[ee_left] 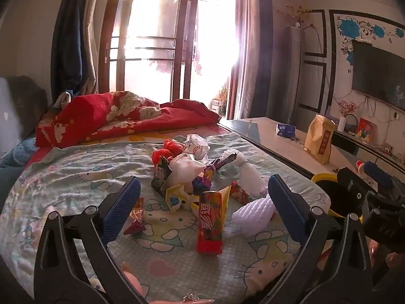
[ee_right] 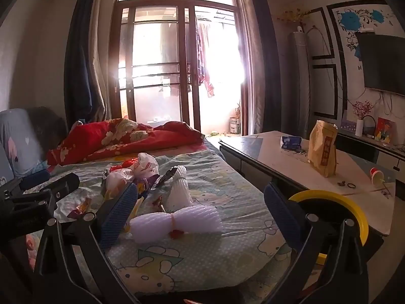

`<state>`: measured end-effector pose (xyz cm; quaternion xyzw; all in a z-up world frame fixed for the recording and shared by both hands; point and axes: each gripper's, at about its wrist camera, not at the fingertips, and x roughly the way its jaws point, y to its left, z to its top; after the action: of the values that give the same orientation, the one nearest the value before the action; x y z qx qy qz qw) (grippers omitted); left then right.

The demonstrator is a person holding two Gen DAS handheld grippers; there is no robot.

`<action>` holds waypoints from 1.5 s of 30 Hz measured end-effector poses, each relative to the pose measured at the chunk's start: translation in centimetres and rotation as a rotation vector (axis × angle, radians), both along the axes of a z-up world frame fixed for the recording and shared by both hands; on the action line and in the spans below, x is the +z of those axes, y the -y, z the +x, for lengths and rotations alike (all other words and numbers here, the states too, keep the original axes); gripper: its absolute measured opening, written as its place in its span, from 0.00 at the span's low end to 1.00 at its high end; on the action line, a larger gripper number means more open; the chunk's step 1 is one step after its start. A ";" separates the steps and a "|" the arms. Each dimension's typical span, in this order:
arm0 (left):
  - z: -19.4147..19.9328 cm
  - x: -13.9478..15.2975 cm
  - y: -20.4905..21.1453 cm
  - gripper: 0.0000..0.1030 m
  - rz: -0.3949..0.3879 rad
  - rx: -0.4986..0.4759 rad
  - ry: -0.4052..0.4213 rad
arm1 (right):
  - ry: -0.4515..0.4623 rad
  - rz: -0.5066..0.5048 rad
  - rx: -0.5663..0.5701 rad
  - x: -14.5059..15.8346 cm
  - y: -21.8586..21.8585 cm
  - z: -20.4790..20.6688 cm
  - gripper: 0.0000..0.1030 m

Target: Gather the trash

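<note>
Both grippers wide open, holding nothing, over a cartoon-print bedsheet (ee_left: 76, 177): left gripper (ee_left: 203, 206) frames a red snack tube (ee_left: 210, 221) w/ wrapper pile (ee_left: 184, 167) at 12 o'clock, right gripper (ee_right: 200, 209) faces white foam netting (ee_right: 177, 221), yellow-rimmed bin (ee_right: 336, 202) at 3 o'clock.

wrapper pile (ee_left: 184, 169): crumpled red, white & purple snack bags heaped mid-bed on the cartoon-cat sheet
red snack tube (ee_left: 210, 221): lying flat, just in front of pile
foam nets (ee_right: 177, 221): white, tied w/ band, right of pile
candy wrapper (ee_left: 135, 217): small, off to the left
bin (ee_right: 336, 210): yellow rim, black inside, by bed's right edge
</note>
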<state>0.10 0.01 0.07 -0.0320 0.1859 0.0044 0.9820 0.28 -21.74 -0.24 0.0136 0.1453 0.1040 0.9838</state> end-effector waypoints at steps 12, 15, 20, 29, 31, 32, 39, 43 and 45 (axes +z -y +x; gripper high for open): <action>-0.4 0.5 0.0 0.90 0.000 -0.001 0.008 | -0.010 0.001 -0.006 -0.4 0.4 0.3 0.94; -0.4 0.5 0.0 0.90 0.000 -0.001 0.008 | -0.010 -0.001 -0.005 -0.4 0.3 0.3 0.94; -0.4 0.8 -0.1 0.90 0.000 -0.002 0.012 | -0.009 -0.001 -0.007 -0.4 0.4 0.3 0.94; -0.4 1.5 -0.3 0.90 0.007 -0.003 0.022 | -0.009 -0.002 -0.008 -0.4 0.4 0.3 0.94; -0.4 1.5 -0.3 0.90 0.005 -0.003 0.021 | -0.009 -0.003 -0.005 -0.4 0.4 0.4 0.94; -0.4 1.5 -0.3 0.90 0.006 -0.003 0.021 | -0.010 -0.003 -0.006 -0.4 0.3 0.3 0.94; -0.4 1.5 -0.2 0.90 0.006 -0.002 0.023 | -0.014 -0.004 -0.005 -0.6 0.5 0.4 0.94; -0.5 1.3 -0.2 0.90 0.006 -0.003 0.021 | -0.015 -0.004 -0.004 -0.8 0.6 0.4 0.94; -0.4 1.1 -0.2 0.90 0.005 -0.003 0.019 | -0.016 -0.005 -0.005 -0.7 0.5 0.4 0.94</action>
<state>-0.33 0.25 1.20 -0.0292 0.1764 0.0033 0.9839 0.65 -22.20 -0.94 0.0121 0.1533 0.1009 0.9829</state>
